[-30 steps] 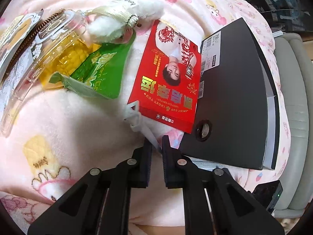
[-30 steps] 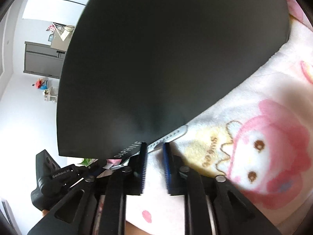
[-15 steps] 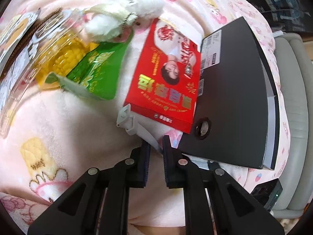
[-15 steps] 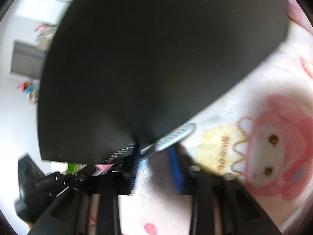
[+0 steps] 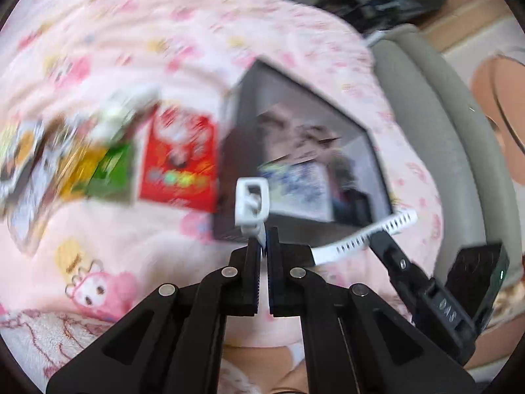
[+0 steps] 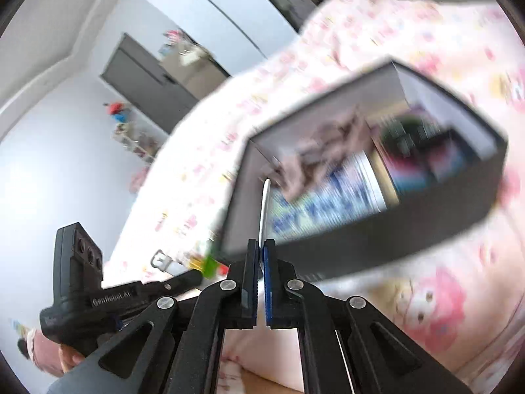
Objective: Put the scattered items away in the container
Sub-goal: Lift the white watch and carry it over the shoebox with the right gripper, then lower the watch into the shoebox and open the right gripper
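A white strap with a buckle (image 5: 252, 202) and a row of holes (image 5: 377, 229) hangs in the air between both grippers. My left gripper (image 5: 264, 241) is shut on it just below the buckle. My right gripper (image 6: 261, 248) is shut on the holed end (image 6: 264, 207), which sticks up edge-on past the pads. Right behind the strap stands the open black box (image 5: 305, 228), also in the right wrist view (image 6: 393, 229). On the pink blanket to the box's left lie a red packet (image 5: 178, 161) and a green packet (image 5: 111, 172).
The box holds a blue-and-white packet (image 5: 295, 184), a brownish crumpled thing (image 6: 328, 151) and other blurred items. More snack packs (image 5: 29, 157) lie at the far left. A grey cushioned edge (image 5: 443, 131) borders the blanket on the right.
My right gripper has shut on the strap's holed end. The left gripper has risen with the buckle end, lifting the strap off the blanket. Both views now look down into the box.
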The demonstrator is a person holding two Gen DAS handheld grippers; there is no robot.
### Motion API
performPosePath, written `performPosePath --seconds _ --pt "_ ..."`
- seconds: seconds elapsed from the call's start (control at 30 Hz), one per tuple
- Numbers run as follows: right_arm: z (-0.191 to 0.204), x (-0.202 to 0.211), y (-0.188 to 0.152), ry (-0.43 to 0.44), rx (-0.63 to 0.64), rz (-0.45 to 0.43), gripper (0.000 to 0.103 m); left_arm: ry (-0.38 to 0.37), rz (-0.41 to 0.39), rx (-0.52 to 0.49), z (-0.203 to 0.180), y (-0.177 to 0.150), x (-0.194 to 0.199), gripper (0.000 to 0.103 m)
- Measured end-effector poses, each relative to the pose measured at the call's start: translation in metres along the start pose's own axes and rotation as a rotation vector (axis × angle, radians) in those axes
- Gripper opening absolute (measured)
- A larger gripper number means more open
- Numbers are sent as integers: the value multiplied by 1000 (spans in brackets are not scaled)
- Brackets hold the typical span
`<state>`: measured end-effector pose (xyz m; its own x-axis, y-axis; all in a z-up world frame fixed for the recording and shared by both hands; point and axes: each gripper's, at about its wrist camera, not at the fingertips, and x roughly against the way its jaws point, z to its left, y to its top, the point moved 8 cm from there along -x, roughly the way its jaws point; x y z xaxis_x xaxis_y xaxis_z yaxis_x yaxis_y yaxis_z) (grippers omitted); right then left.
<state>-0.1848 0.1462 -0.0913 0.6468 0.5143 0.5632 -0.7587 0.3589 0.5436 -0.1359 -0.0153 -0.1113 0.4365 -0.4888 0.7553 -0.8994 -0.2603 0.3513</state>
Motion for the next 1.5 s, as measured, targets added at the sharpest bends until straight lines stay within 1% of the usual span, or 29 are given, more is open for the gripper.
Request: performPosePath --seconds 0.07,0.1,0.13,0.17,0.2,0.27,0.33,0.37,0.4,0.47,0.53,0.57,0.63,0.67,0.73,0.77,0.8,0.87,0.93,1.0,1.03,1.1,1.13,1.17,1.23,1.27,1.33,1.47,1.5 --pt "-8 15 4 17 22 -20 2 -1 -37 -49 -23 15 6 1" --pt "-8 16 17 18 45 -32 2 -1 -48 -63 -34 20 10 1" --pt "1 27 25 11 72 -35 2 -2 -58 -72 -43 28 6 1" --pt "-1 26 32 -1 92 -34 2 -8 -66 -81 -51 35 1 1" --pt "-3 16 36 -23 112 -27 2 -9 -71 -92 -58 43 -9 1" --pt "-17 9 59 -74 134 -2 2 27 -71 -118 -67 54 -29 1" --pt "-35 -3 69 -116 138 28 2 70 -36 -134 -72 58 -51 1" --pt "-47 -7 71 -146 140 64 2 84 -9 -134 -70 60 -66 1" --pt "-52 -3 72 -160 136 85 2 96 16 -132 -66 60 -82 1" --pt "-81 -18 60 -184 91 136 2 140 68 -141 -59 56 -105 1" --pt "-104 -28 44 -213 9 206 2 189 104 -162 -55 49 -122 1" --pt "-112 -31 37 -221 -29 244 2 218 116 -174 -53 46 -128 1" --pt "-119 -30 36 -252 -39 264 3 283 128 -213 -50 43 -131 2" --pt "-118 -28 37 -274 -26 264 3 308 142 -237 -49 43 -132 3" --pt "-114 -26 40 -303 5 255 5 310 144 -256 -45 48 -127 9" --pt "-113 -25 42 -312 20 245 6 303 141 -254 -45 50 -122 18" --pt "-112 -21 45 -324 35 229 7 300 139 -251 -44 52 -116 31" --pt "-109 -9 53 -357 62 190 9 301 114 -245 -42 59 -104 40" --pt "-106 -3 60 -396 107 153 18 314 91 -270 -43 63 -94 40" --pt "-102 1 66 -428 141 130 18 334 58 -305 -47 69 -86 40" --pt "-98 1 73 -460 181 119 18 349 41 -329 -50 73 -85 40" --pt "-91 -5 85 -548 287 65 18 354 44 -371 -58 78 -90 38" --pt "-88 -12 88 -596 345 57 18 347 61 -384 -63 79 -98 37" --pt "-85 -24 84 -603 384 88 18 334 79 -389 -66 78 -105 35" --pt "-78 -35 70 -512 358 148 18 304 130 -393 -71 73 -124 35" --pt "-73 -39 61 -448 338 183 18 308 155 -405 -71 69 -134 35" --pt "-68 -41 50 -377 326 222 18 329 170 -408 -66 63 -145 35" --pt "-80 -50 33 -361 272 317 19 282 232 -346 -56 49 -160 35" --pt "-83 -55 30 -351 252 339 19 298 228 -352 -55 49 -162 35"
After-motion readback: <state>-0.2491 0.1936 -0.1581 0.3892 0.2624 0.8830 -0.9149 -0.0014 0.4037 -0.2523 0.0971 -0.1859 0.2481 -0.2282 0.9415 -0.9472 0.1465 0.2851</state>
